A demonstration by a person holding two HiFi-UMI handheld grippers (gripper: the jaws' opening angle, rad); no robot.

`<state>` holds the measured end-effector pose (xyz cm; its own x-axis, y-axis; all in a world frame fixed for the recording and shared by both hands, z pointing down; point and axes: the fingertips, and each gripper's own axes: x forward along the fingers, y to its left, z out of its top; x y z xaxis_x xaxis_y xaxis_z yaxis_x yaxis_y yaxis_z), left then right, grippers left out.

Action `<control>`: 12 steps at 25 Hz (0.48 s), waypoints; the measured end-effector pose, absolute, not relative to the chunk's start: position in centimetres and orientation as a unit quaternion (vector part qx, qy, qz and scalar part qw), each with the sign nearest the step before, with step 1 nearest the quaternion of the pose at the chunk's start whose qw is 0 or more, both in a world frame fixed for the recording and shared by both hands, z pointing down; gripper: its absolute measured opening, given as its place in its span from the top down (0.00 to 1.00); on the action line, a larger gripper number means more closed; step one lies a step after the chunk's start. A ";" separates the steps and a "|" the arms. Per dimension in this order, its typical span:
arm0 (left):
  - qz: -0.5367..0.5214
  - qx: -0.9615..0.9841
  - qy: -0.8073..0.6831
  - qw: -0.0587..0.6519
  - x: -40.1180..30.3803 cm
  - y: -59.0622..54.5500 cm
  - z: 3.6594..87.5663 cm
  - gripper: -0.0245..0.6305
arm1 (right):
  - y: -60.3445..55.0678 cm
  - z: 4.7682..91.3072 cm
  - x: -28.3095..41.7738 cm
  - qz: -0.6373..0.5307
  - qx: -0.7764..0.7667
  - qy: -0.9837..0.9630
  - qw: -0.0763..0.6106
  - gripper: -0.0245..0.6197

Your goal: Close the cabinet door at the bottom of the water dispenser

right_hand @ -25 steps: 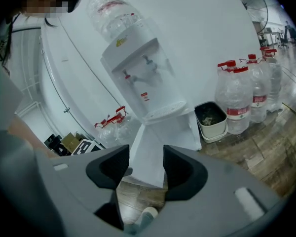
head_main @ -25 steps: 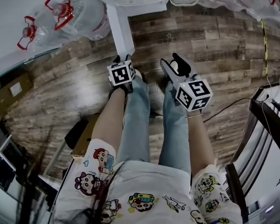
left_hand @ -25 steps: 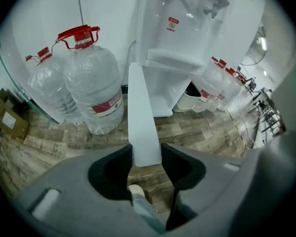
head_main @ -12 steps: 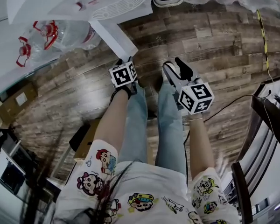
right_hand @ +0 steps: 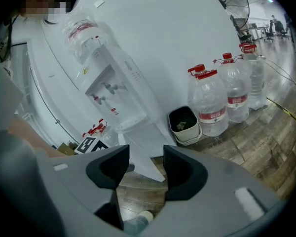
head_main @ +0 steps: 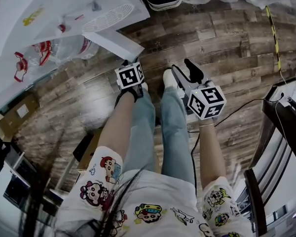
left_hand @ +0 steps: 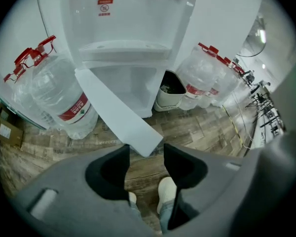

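1. The water dispenser (left_hand: pixel 133 28) is a smooth white plastic box. It has a recessed tap bay above and an open, hollow cabinet at its foot.
2. The cabinet door (left_hand: pixel 113 107) is a thin, flat, white rectangular panel. It stands swung wide out from the dispenser's base, attached at the left of the opening in the left gripper view, and its free corner points away from the dispenser toward the person.
3. The left gripper (left_hand: pixel 145 157) has a matte grey moulded body and black, rounded pads, and it hangs steeply downward in front of the dispenser. Its jaws have just been opening and stand fairly wide. The door's free corner shows at the mouth of the gap, and neither pad presses on it.
4. The right gripper (right_hand: pixel 147 164) is of the same grey and black build and is held in front of the dispenser, on the far side of the door's free end from the left gripper. Its jaws are spread wide with nothing gripped.
5. Water bottles (left_hand: pixel 59 93), large clear ribbed jugs with red caps, handles and labels, stand on both sides of the dispenser.
6. A bin (left_hand: pixel 168 90), cream with rounded corners and a dark inside, sits just beside the dispenser's right flank.
7. The floor (head_main: pixel 227 38) in front of the dispenser is glossy brown-grey wood-grain planking. The person's pale shoes (left_hand: pixel 166 199) stand on it.
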<state>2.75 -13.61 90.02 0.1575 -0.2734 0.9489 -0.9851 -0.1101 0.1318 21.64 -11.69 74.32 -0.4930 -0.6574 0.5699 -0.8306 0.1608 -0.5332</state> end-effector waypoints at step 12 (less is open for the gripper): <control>0.410 0.665 -0.469 0.411 7.8 -18.7 90.6 0.67 | -13.9 76.1 24.5 0.438 0.508 -0.735 0.101 0.62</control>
